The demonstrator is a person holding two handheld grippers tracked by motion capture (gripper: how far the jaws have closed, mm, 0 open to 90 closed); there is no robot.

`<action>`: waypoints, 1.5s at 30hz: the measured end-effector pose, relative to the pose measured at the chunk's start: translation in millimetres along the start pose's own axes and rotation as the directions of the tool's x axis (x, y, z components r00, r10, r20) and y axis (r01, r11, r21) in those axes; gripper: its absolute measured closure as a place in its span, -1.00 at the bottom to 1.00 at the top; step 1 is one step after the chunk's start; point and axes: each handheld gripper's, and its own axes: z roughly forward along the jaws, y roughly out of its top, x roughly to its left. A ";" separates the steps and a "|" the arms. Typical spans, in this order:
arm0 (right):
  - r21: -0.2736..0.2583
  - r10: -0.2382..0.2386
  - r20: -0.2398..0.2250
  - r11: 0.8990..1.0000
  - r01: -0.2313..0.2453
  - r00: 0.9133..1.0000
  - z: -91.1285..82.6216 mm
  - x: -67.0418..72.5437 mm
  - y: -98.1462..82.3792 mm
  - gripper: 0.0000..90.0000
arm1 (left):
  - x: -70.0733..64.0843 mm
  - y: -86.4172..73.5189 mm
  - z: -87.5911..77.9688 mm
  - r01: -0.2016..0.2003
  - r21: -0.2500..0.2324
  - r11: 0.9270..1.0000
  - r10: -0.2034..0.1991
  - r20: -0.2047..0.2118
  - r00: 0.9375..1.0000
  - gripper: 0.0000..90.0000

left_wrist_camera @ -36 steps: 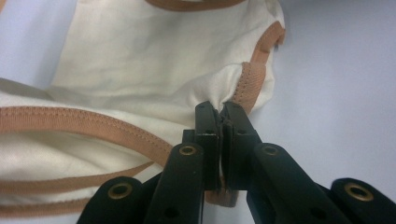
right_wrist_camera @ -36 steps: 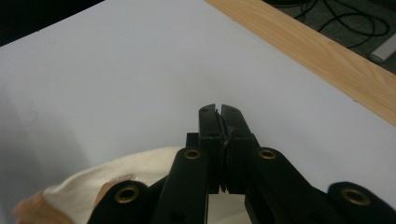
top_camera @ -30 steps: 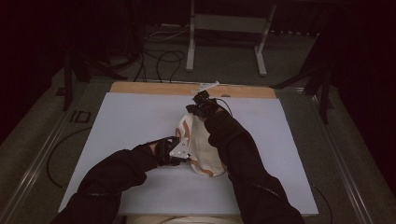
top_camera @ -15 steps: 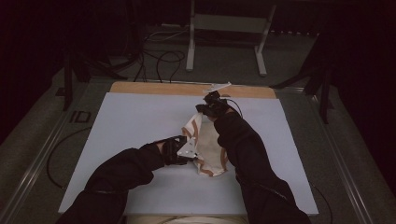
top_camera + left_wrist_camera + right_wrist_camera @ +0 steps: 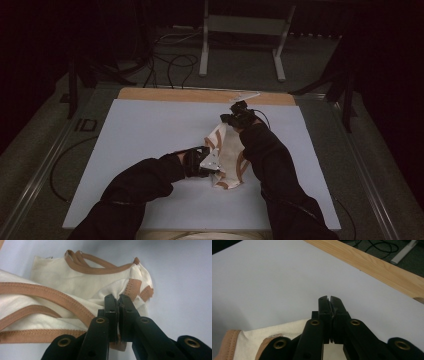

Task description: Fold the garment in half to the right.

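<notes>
A cream garment (image 5: 229, 150) with tan trim lies bunched on the white table top (image 5: 150, 130). At the garment's near end, my left gripper (image 5: 210, 164) is shut on a fold of the cloth. In the left gripper view the jaws of the left gripper (image 5: 118, 299) pinch the cream fabric (image 5: 75, 287) beside a tan band. My right gripper (image 5: 233, 119) holds the far end of the garment, and the cloth runs taut between the two. In the right gripper view the right gripper (image 5: 329, 299) has its jaws together, with the cream cloth (image 5: 284, 336) caught low between them.
A wooden strip (image 5: 200, 95) borders the table's far edge, with a metal stand (image 5: 240, 30) and cables (image 5: 170, 60) on the floor behind. Bare white surface spreads to the left and right of the garment. The person's dark sleeves (image 5: 280, 170) reach in from the bottom.
Both hands have shifted to the right across the table, carrying the garment along. The cloth now lies longer and narrower between the grippers.
</notes>
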 end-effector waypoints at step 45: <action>0.041 0.093 0.051 0.995 -0.095 0.994 12.5 -47.1 -66.5 0.98 | -1.2 28.8 48.0 0.004 0.080 0.997 -0.008 0.052 0.999 0.94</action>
